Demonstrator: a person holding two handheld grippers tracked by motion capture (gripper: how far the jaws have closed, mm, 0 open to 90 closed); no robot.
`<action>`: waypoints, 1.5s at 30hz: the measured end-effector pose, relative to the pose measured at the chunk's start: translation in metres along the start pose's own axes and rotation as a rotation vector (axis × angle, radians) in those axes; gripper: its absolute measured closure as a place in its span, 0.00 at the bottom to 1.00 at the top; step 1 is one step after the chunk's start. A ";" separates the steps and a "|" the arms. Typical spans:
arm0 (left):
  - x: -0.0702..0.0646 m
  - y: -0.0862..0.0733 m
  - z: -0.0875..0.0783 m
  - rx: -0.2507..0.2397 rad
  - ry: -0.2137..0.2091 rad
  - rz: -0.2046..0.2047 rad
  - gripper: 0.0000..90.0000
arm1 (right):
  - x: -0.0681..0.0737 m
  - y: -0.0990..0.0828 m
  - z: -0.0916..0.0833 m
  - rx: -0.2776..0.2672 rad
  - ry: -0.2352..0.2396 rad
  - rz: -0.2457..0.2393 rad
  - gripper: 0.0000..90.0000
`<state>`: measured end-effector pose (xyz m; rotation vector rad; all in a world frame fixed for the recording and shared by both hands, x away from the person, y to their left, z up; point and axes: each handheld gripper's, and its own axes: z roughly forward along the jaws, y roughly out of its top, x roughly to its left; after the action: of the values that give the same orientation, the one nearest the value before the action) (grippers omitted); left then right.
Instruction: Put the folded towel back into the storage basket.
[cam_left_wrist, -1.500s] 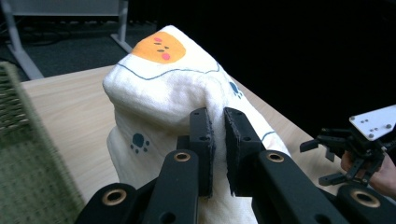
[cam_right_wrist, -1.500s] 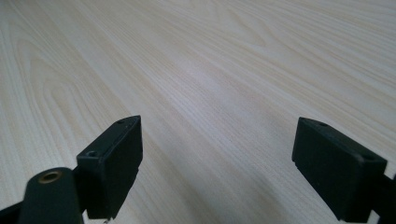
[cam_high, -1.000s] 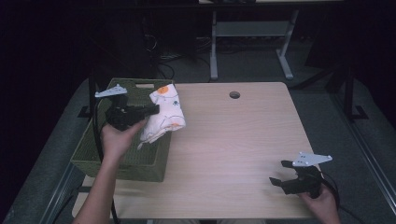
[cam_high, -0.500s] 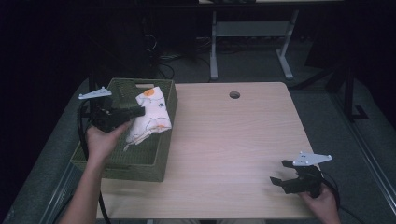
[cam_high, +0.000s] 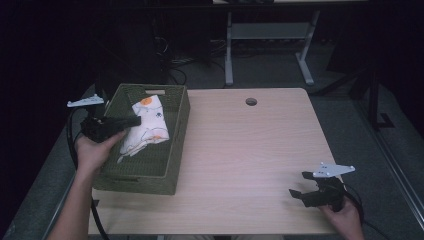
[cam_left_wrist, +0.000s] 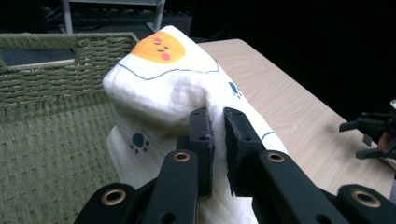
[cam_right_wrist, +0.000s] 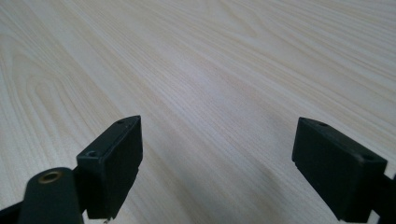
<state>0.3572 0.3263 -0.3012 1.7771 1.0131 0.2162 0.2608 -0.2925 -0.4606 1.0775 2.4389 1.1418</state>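
Note:
A white cloth (cam_high: 147, 126) printed with an orange face and blue paw marks hangs over the green woven basket (cam_high: 176, 125) at the table's left. My left gripper (cam_high: 134, 120) is shut on a fold of that cloth (cam_left_wrist: 187, 93), its black jaws pinching the fabric in the left gripper view, where my left gripper (cam_left_wrist: 218, 122) rises from the bottom and the basket wall (cam_left_wrist: 51, 65) stands behind. My right gripper (cam_high: 298, 193) rests low at the table's near right corner, open. In the right gripper view my right gripper (cam_right_wrist: 217, 154) has wide-apart jaws with bare wood between them.
The light wooden table (cam_high: 250, 150) has a round cable hole (cam_high: 251, 101) near its far edge. A metal desk frame (cam_high: 265, 35) stands on the dark floor beyond. My right gripper (cam_left_wrist: 373, 130) shows far off in the left gripper view.
My left gripper has carried the cloth leftward from the basket's right rim to over the basket's inside. The right gripper has stayed put.

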 end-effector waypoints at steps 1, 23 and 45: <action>0.003 -0.001 -0.001 0.005 0.002 -0.001 0.91 | 0.000 0.000 0.000 0.001 -0.001 0.000 0.18; 0.038 -0.020 0.004 0.124 0.028 0.010 0.91 | 0.001 -0.001 0.005 0.023 -0.011 0.012 0.18; 0.049 -0.021 0.024 0.233 0.019 0.068 0.91 | -0.001 -0.001 0.006 0.030 -0.016 0.018 0.18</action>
<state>0.3906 0.3472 -0.3449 2.0257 1.0253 0.1623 0.2638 -0.2902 -0.4661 1.1147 2.4463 1.1012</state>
